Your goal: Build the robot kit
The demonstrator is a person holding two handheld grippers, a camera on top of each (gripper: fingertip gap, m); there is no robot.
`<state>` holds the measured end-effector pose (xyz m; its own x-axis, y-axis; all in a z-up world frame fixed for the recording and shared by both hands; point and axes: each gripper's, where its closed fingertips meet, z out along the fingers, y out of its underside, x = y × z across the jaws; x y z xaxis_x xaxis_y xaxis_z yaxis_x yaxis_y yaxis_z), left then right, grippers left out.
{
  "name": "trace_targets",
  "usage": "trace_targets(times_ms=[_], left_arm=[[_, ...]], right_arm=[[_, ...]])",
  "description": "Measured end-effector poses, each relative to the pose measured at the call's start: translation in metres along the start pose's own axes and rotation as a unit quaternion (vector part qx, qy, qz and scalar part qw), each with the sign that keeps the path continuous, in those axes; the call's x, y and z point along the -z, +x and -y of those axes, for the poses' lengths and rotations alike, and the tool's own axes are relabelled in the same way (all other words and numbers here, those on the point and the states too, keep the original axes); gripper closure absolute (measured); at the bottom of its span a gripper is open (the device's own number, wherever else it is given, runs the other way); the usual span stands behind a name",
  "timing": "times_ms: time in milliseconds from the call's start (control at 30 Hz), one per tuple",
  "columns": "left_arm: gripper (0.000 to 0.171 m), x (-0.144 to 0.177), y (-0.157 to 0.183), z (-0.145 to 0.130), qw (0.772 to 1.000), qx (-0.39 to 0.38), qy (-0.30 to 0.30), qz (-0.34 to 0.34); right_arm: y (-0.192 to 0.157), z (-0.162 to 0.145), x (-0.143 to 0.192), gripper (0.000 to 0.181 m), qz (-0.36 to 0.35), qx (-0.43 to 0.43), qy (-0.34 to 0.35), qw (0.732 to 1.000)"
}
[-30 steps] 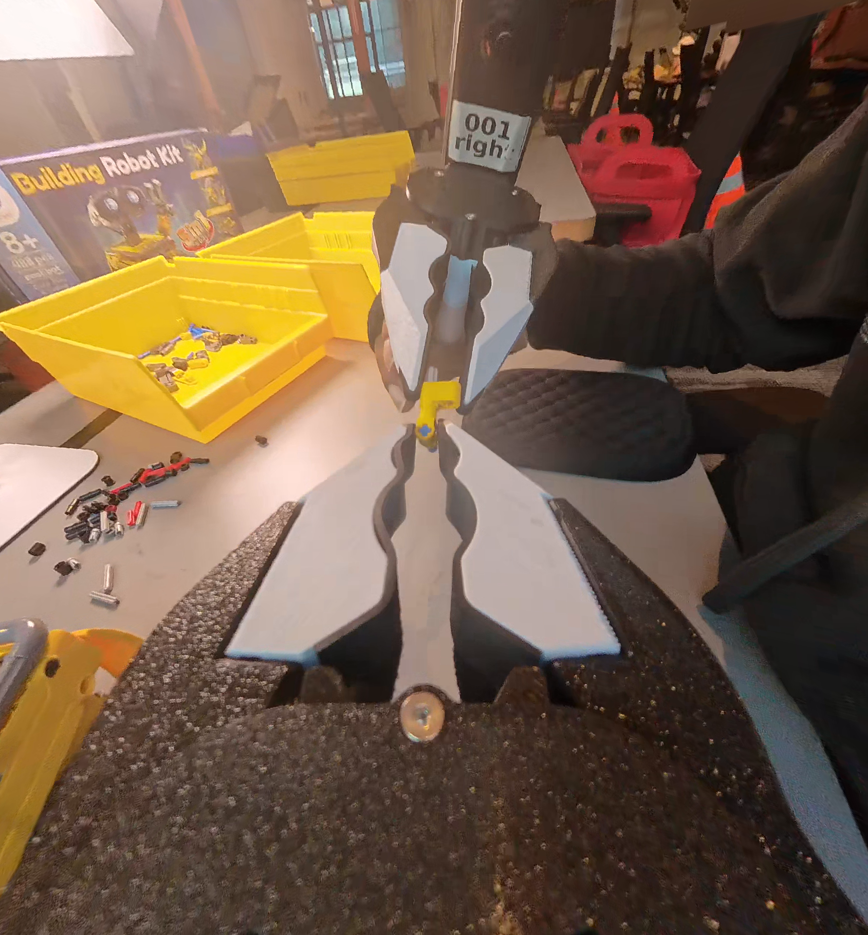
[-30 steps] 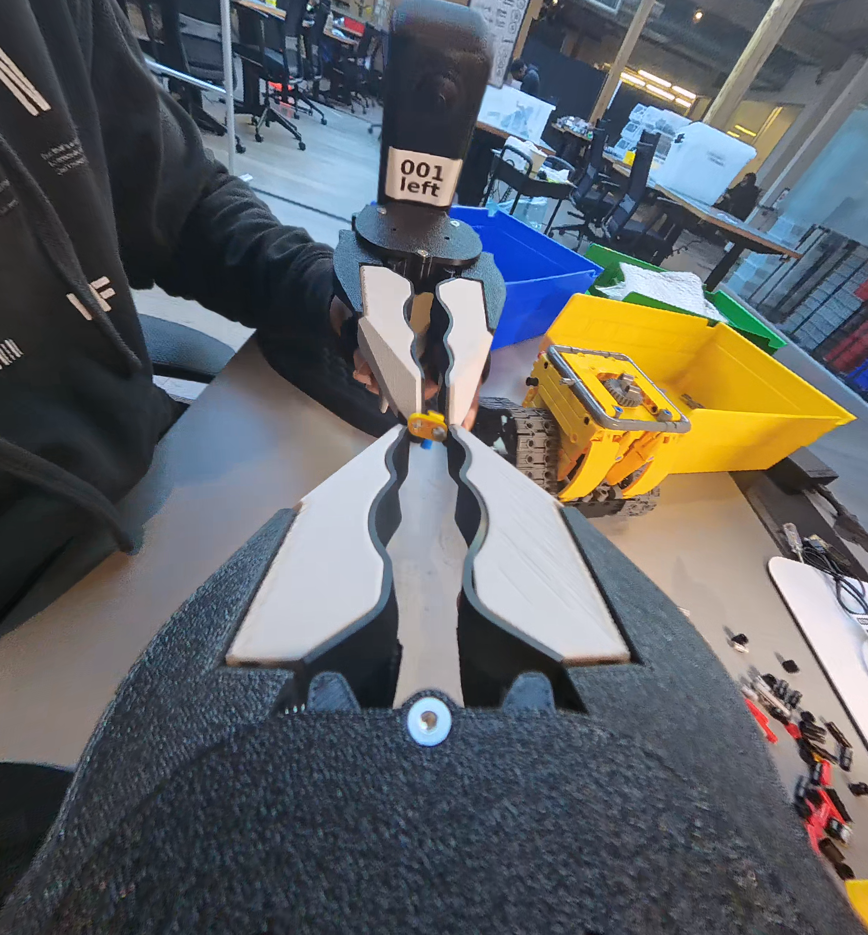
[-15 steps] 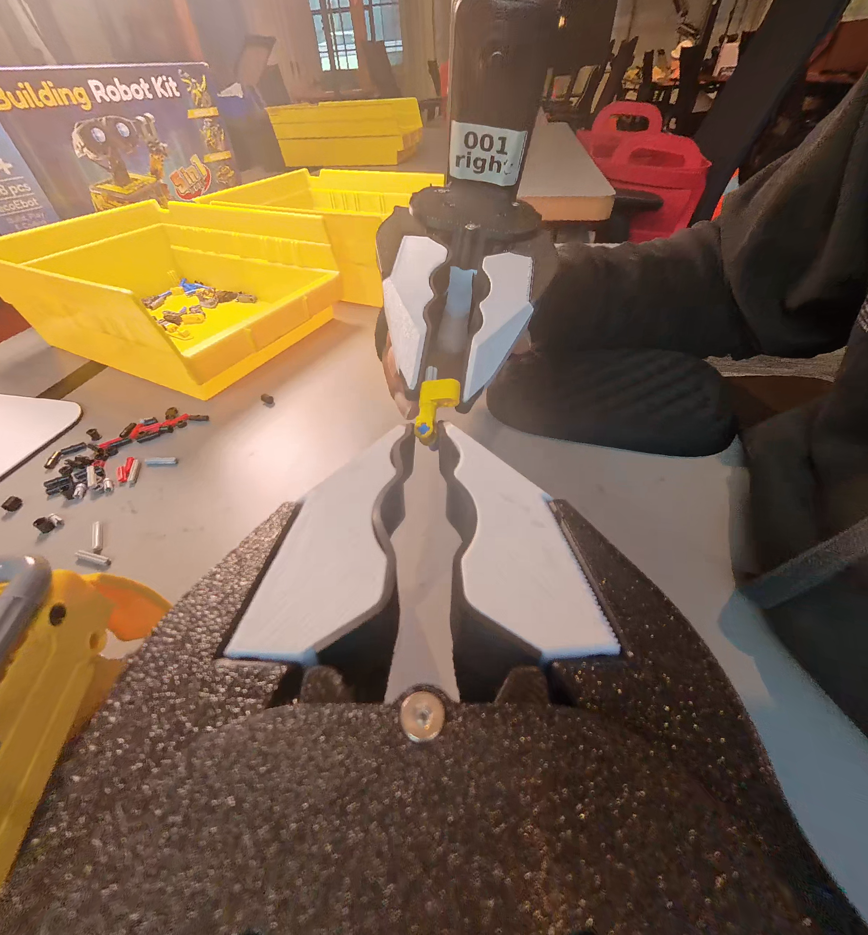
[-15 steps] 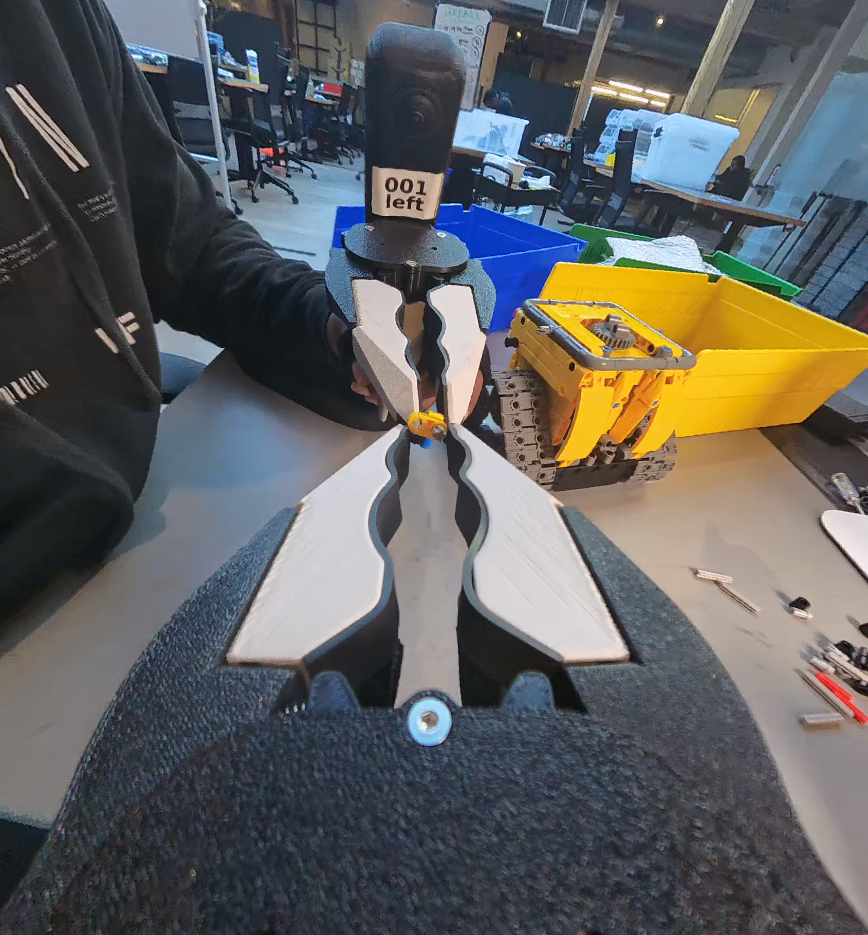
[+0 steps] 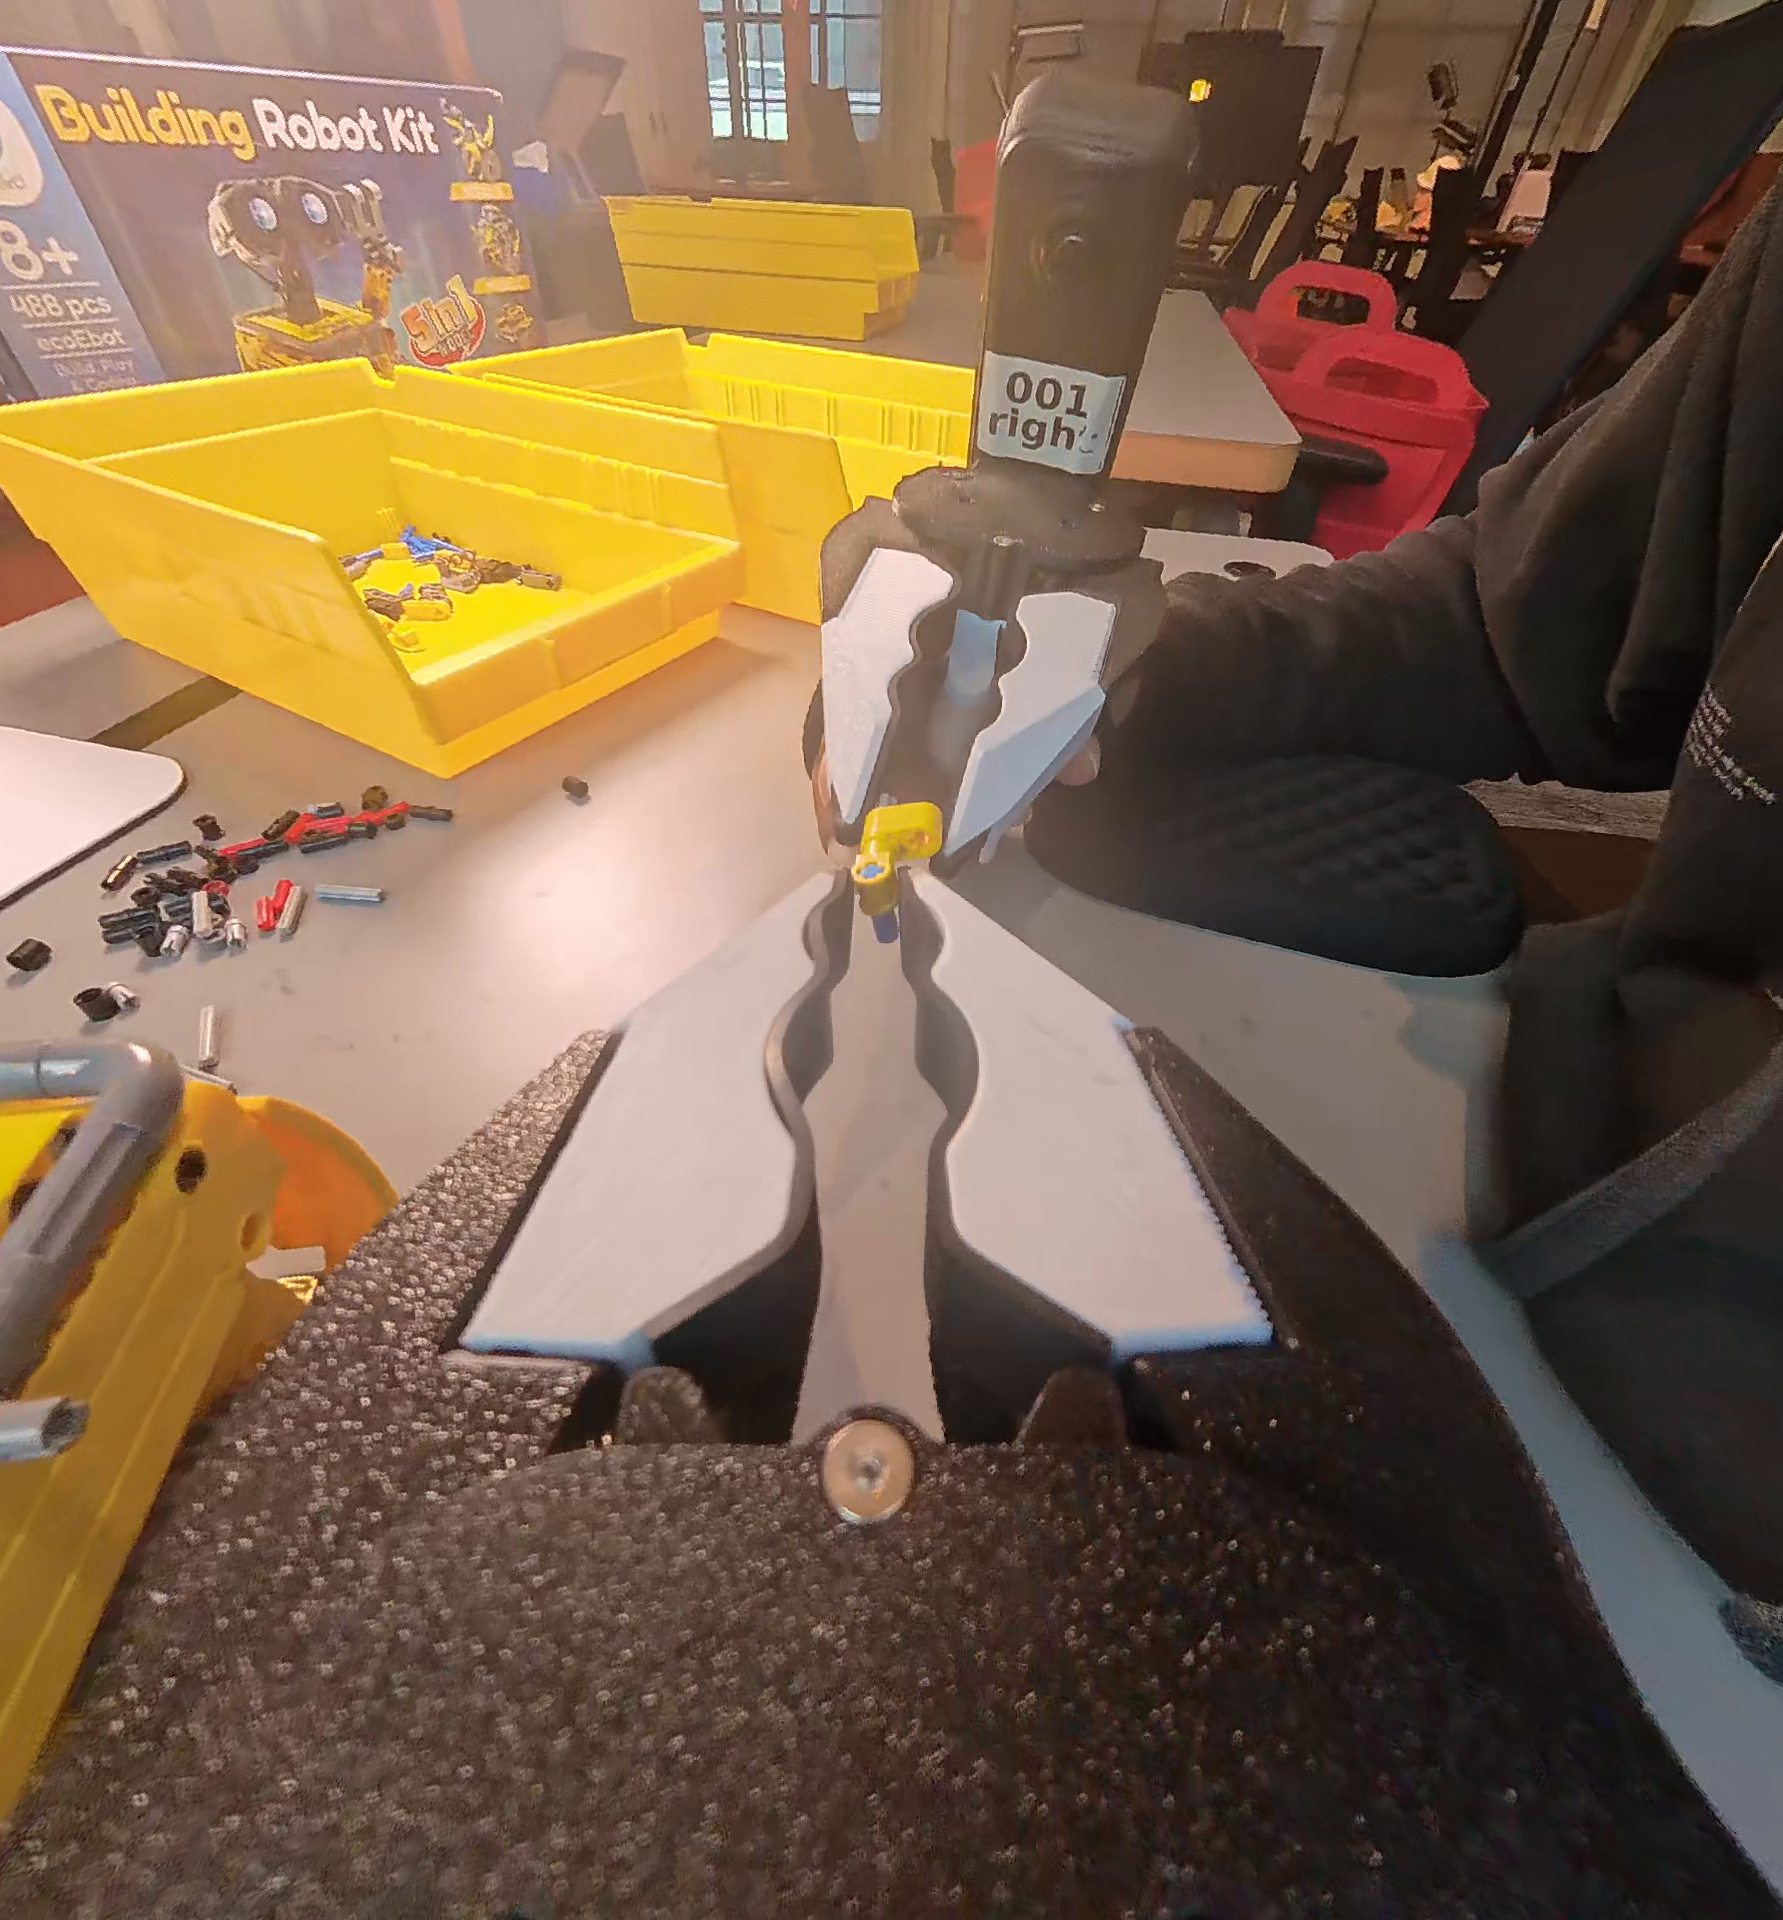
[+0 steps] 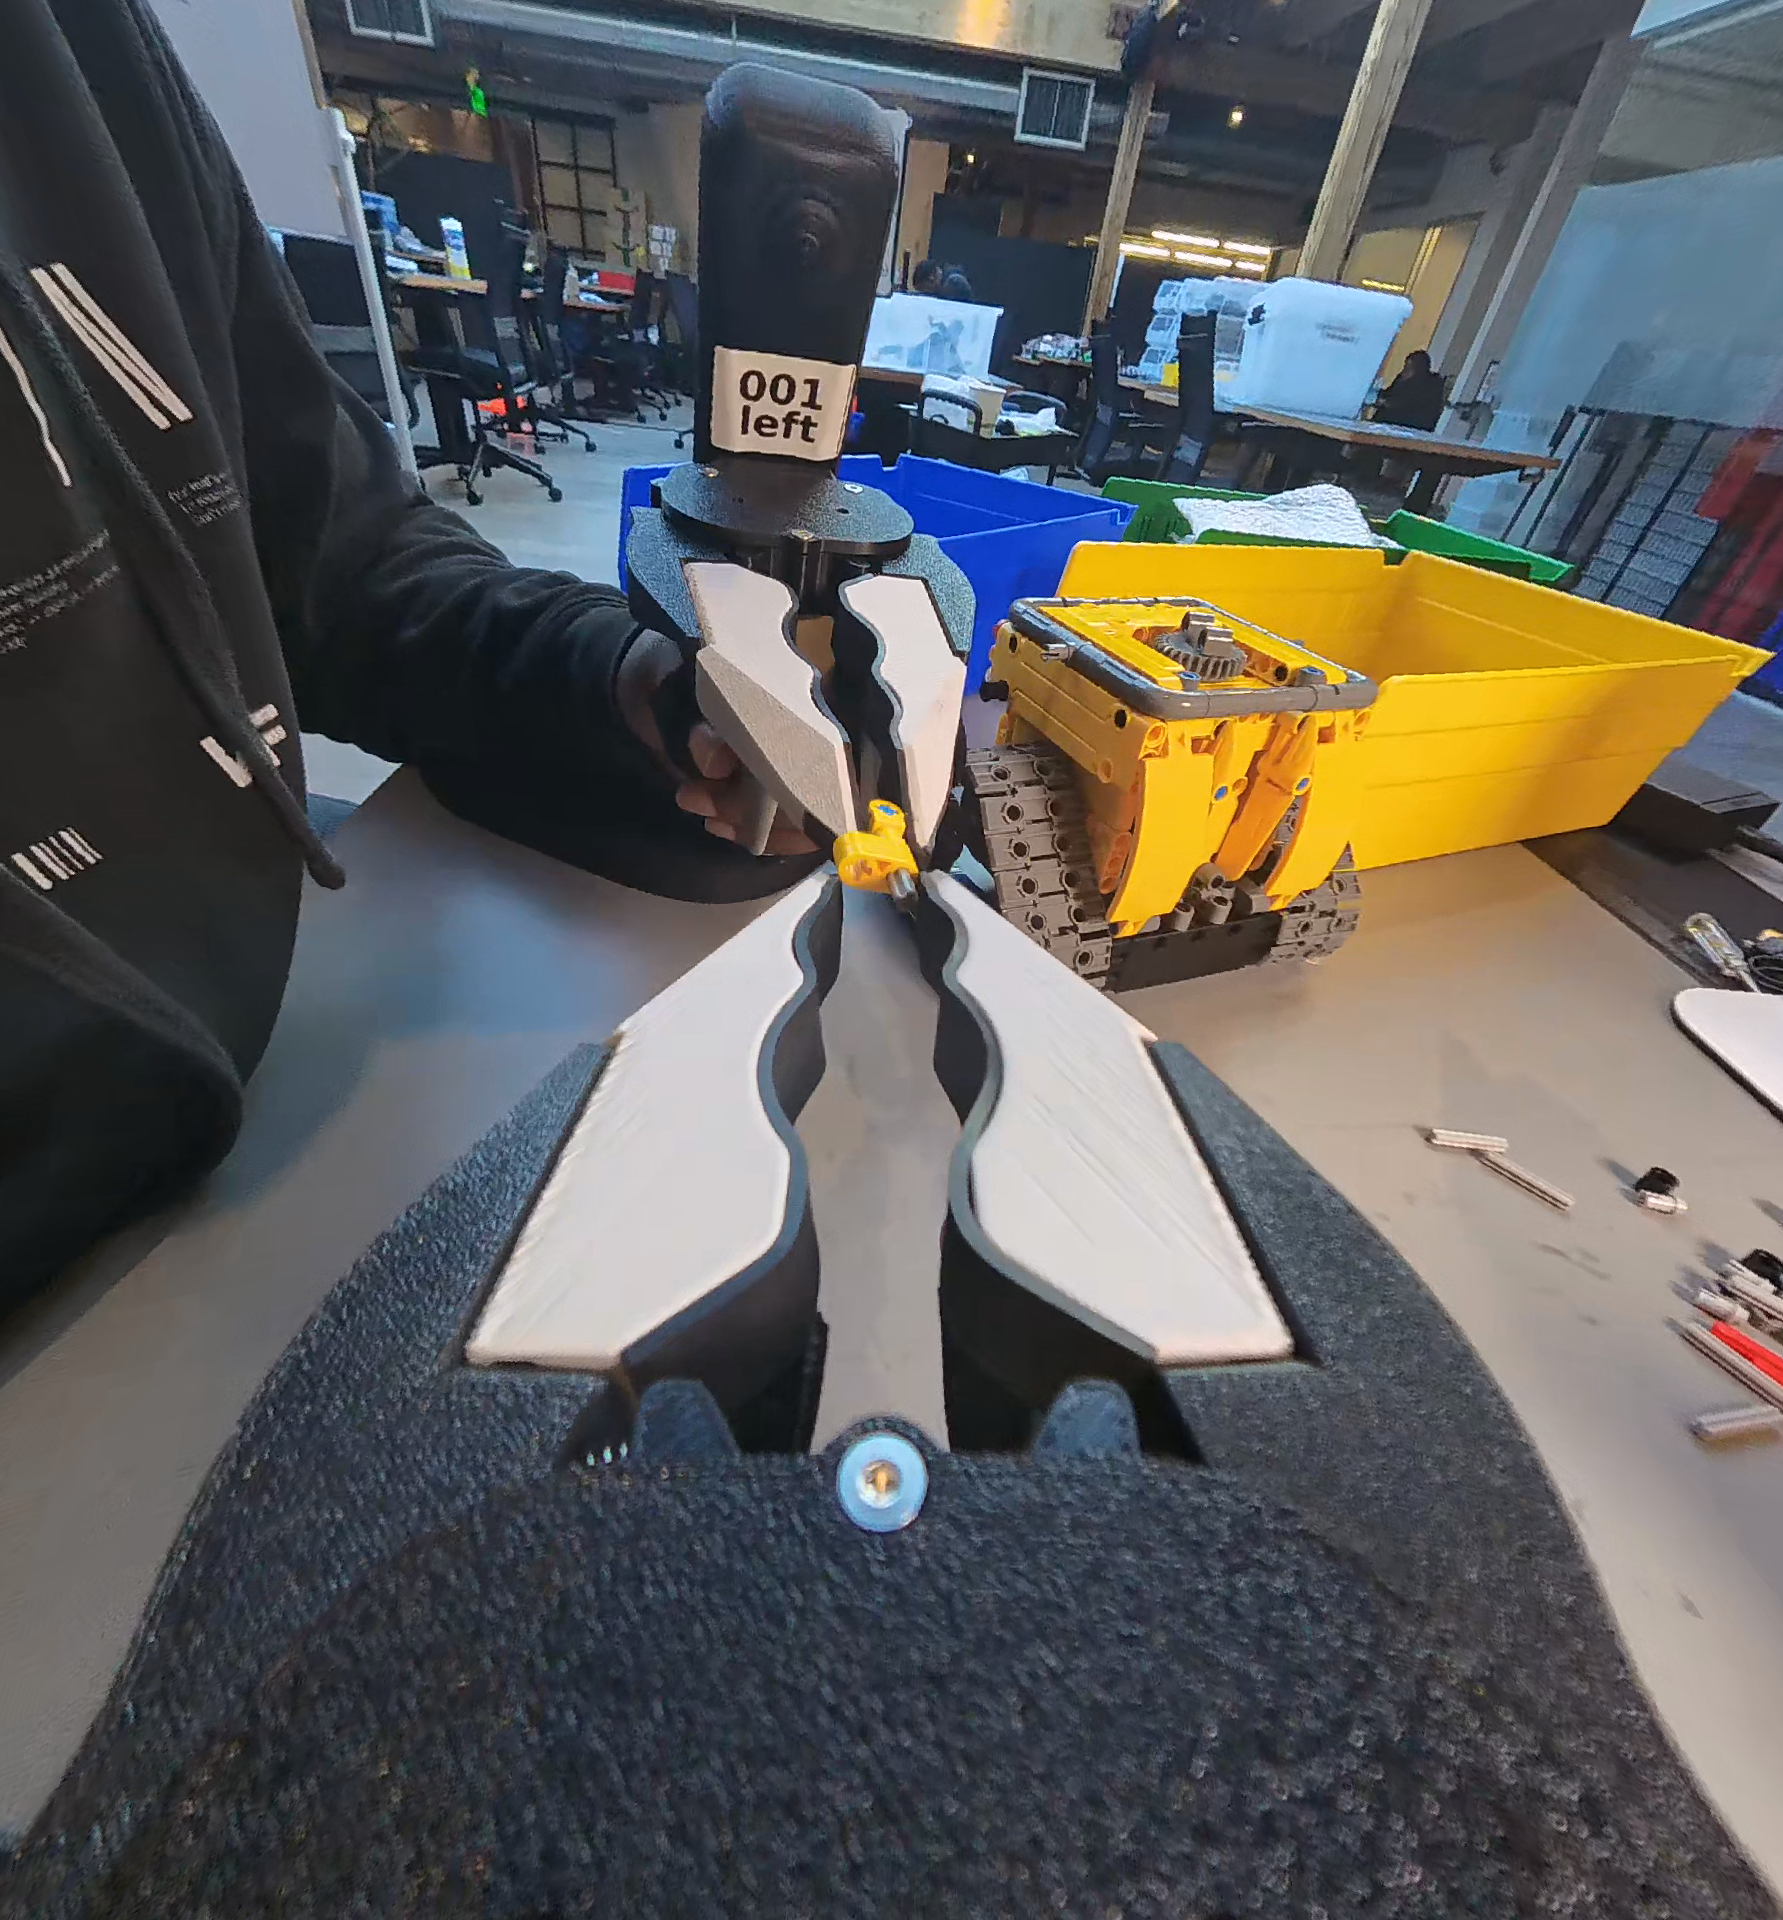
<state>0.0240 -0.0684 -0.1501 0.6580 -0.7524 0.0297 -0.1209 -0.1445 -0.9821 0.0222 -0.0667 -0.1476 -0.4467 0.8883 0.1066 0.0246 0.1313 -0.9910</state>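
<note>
While clenched tip to tip on one small yellow connector (image 6: pixel 871 847) just beside the tracked model (image 6: pixel 1178 769), left gripper (image 6: pixel 882 829) against right gripper (image 6: pixel 876 888): could twist it loose through uneven pull, dropping it onto the surface (image 6: pixel 1386 1039).

two claws – left claw (image 5: pixel 871 883), right claw (image 6: pixel 879 883). one small yellow connector piece (image 5: pixel 892 844) between them. three yellow bins on the table in the left wrist view – nearest (image 5: pixel 243 582). one tracked yellow robot model (image 6: pixel 1178 769). one blue bin (image 6: pixel 991 520), one green bin (image 6: pixel 1469 545). one kit box (image 5: pixel 222 208).
</note>
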Motion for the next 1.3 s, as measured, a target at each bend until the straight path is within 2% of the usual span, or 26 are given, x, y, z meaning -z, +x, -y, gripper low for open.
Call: trace_targets(times_ms=[633, 933, 1100, 1300], left_arm=[[0.166, -0.001, -0.001, -0.001, 1.0, 0.008, -0.002, -0.003], [0.166, 0.001, -0.003, 0.001, 1.0, 0.001, 0.003, 0.01], [0.166, 0.006, -0.008, 0.007, 0.999, 0.008, 0.022, 0.021], [0.166, 0.008, -0.009, 0.01, 0.999, 0.007, 0.028, 0.028]], right_arm=[[0.005, 0.006, 0.008, 0.168, 0.003, -0.031, 0.031, 0.999], [0.003, 0.006, 0.007, 0.16, 0.012, -0.035, 0.03, 0.999], [0.002, 0.001, 0.004, 0.147, 0.015, -0.04, 0.014, 0.999], [0.006, 0.003, 0.006, 0.145, -0.001, -0.035, 0.018, 0.999]])
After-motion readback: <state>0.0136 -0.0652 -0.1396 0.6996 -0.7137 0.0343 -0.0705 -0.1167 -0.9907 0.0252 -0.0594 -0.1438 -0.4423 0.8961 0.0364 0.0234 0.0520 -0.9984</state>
